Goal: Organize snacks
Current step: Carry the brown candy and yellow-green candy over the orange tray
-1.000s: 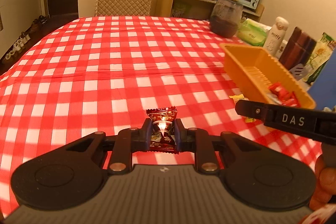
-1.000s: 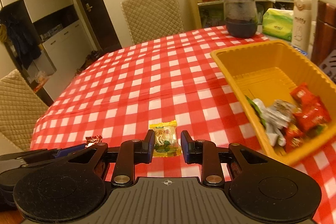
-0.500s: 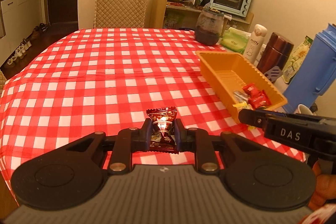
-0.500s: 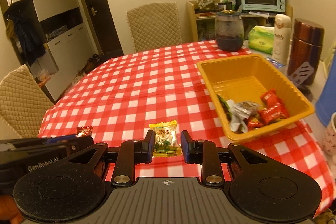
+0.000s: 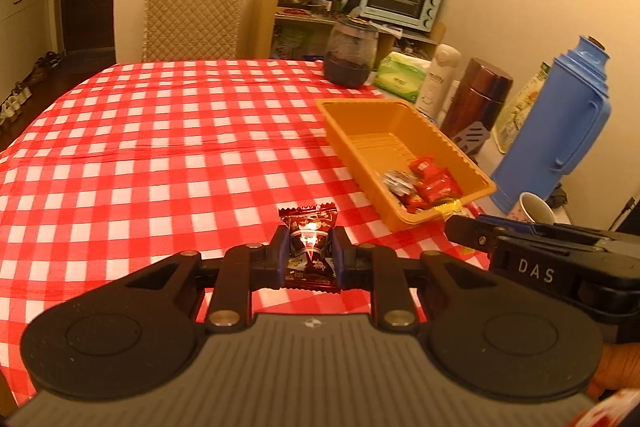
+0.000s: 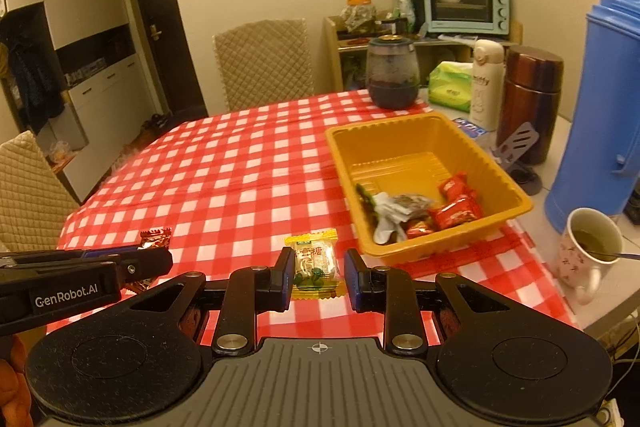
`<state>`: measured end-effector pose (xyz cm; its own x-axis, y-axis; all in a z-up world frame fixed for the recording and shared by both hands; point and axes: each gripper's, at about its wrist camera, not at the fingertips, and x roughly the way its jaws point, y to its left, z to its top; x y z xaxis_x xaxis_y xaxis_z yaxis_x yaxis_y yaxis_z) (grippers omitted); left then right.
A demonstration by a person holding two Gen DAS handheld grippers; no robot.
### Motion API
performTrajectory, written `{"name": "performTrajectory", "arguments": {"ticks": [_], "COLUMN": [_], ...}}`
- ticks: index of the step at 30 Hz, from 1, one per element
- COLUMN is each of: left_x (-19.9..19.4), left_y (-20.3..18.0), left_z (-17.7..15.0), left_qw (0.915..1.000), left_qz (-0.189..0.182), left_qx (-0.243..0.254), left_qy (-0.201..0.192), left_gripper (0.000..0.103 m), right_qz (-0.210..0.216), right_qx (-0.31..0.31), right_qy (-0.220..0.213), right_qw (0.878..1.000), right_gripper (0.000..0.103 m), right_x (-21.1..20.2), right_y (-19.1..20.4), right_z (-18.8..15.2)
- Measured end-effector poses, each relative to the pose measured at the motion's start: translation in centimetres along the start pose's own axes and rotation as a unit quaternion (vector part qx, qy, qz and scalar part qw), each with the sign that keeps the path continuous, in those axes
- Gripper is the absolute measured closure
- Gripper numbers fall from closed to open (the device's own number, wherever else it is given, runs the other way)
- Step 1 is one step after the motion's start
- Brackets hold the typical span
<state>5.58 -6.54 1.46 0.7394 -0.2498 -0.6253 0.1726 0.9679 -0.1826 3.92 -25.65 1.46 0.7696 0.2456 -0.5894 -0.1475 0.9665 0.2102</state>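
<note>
While our left claw (image 5: 308,253) gripped a dark red candy (image 5: 309,247), our right claw (image 6: 316,273) held a yellow candy (image 6: 315,263), the orange tray (image 6: 516,187) ahead to its right.

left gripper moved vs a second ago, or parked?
Yes. The left gripper, shut on the dark red candy, has pulled back and risen: the orange tray and blue thermos now sit farther off, with more of the table showing.
</note>
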Motion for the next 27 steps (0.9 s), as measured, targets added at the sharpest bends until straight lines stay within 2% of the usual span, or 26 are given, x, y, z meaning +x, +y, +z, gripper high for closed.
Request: {"name": "performTrajectory", "arguments": {"ticks": [27], "left_x": [2.9], "left_y": [-7.2], "left_z": [2.1], "left_qw": [0.9972], "left_qz": [-0.054], "left_qx": [0.052], "left_qy": [0.005], "left_gripper": [0.083], "right_qz": [-0.049], "right_qx": [0.05], "right_qy": [-0.016], "right_qw": [0.997], "right_gripper": [0.076], "right_x": [-1.5], "right_y": [-6.9], "right_z": [0.6]}}
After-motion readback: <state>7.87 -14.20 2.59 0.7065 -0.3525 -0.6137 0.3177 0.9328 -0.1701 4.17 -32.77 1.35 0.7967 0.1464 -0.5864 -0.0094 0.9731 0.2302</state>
